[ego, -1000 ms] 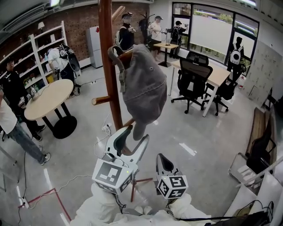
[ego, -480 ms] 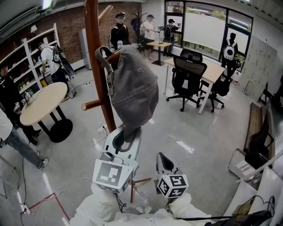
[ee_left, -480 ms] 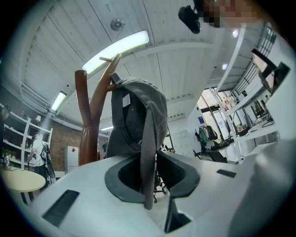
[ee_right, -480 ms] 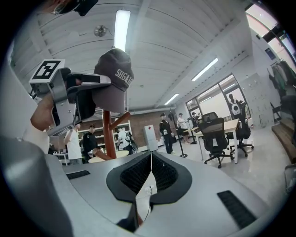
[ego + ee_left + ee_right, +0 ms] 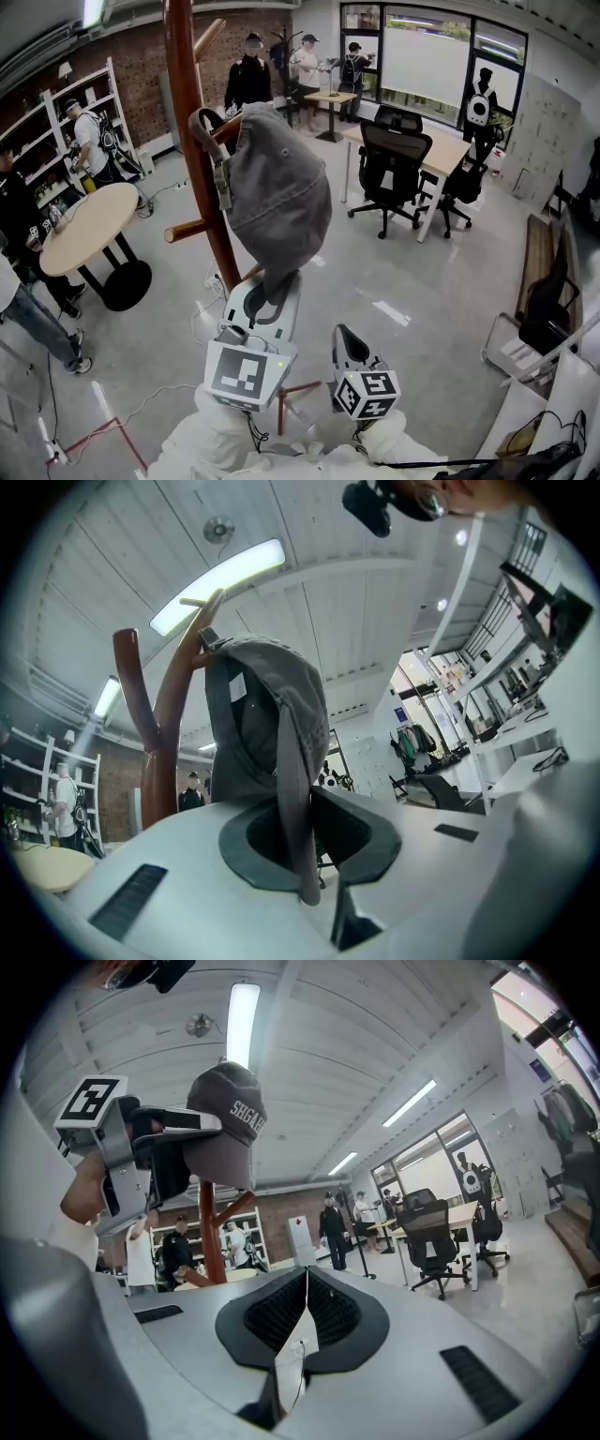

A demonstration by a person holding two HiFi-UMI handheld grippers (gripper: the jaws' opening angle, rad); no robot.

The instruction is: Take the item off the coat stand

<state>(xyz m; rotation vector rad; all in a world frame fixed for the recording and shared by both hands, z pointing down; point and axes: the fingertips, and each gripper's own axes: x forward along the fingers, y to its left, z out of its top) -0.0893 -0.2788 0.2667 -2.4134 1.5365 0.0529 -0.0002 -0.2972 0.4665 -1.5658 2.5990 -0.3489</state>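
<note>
On an upper peg of the coat stand hangs the grey cap, brim down, with the left hand-held gripper, its jaws just closing, clamped on that brim; right hand-held gripper clenched, empty.

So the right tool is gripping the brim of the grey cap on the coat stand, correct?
No: it is the left tool that grips the brim of the grey cap on the coat stand. Its jaws have just been closing on the brim, as the left gripper view shows.
</note>
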